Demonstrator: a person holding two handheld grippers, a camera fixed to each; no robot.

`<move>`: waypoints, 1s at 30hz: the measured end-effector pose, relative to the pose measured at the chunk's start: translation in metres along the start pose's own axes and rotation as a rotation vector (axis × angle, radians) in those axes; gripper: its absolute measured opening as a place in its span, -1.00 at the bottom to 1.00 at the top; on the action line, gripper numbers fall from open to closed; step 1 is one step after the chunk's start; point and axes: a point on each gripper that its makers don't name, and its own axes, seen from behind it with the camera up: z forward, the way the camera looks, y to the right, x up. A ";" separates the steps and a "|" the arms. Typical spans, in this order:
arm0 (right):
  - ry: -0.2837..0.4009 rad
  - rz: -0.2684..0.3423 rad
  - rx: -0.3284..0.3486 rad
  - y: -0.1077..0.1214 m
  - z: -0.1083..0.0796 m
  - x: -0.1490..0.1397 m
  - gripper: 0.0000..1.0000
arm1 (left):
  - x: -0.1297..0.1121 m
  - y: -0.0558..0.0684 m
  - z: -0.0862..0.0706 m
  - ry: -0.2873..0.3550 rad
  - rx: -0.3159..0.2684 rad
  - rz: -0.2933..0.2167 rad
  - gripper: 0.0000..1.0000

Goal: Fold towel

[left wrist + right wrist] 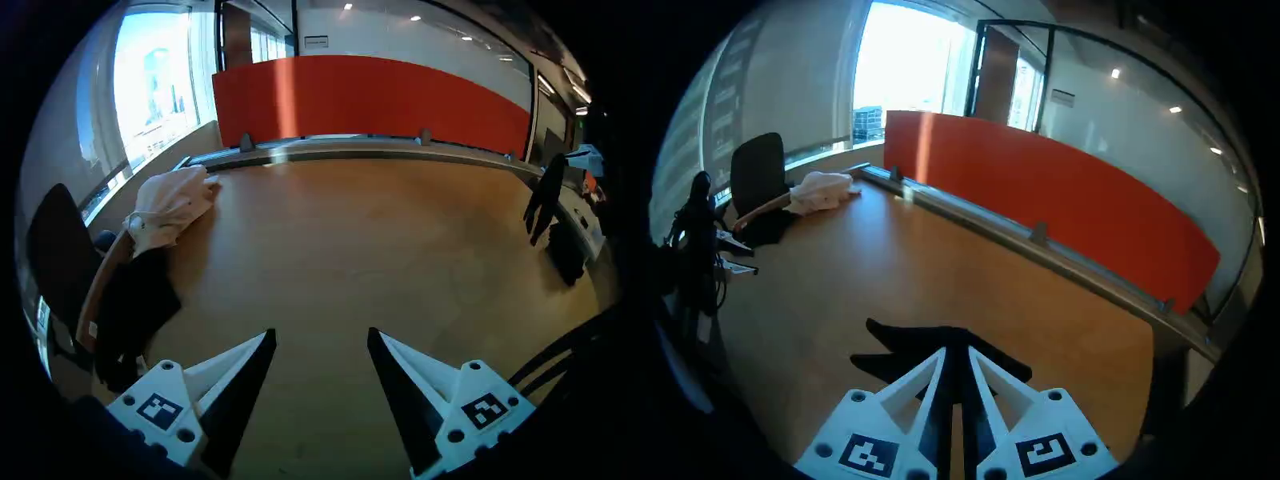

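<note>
My left tool [320, 332] gapes; my right tool [958, 352] is pinched together, empty. Reaching carelessly could shove the far towel [168, 206] off the desk [360, 240].

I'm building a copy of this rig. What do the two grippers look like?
The left gripper and right gripper look alike: two white fingers tapering to points, with black inner faces. Each finger carries a square black-and-white marker near its base, with small round holes beside it. The right gripper's fingers show triangular cut-outs.
</note>
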 end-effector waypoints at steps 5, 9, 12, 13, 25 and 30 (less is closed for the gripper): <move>-0.010 0.017 -0.033 0.027 -0.008 -0.007 -0.90 | 0.001 0.000 0.000 -0.002 0.002 0.010 0.69; -0.018 0.027 -0.061 0.048 -0.014 -0.012 -0.90 | 0.002 0.000 0.000 -0.003 0.005 0.012 0.69; -0.025 0.036 -0.081 0.064 -0.019 -0.016 -0.90 | 0.003 0.000 0.000 -0.004 0.006 0.012 0.69; -0.029 0.037 -0.088 0.070 -0.021 -0.018 -0.90 | 0.003 0.000 0.000 -0.005 0.007 0.013 0.69; -0.081 0.066 -0.168 0.133 -0.039 -0.044 -0.91 | 0.003 0.003 0.001 -0.016 0.013 0.025 0.69; -0.107 0.072 -0.197 0.156 -0.044 -0.057 -0.91 | 0.004 0.005 0.001 -0.017 0.015 0.028 0.69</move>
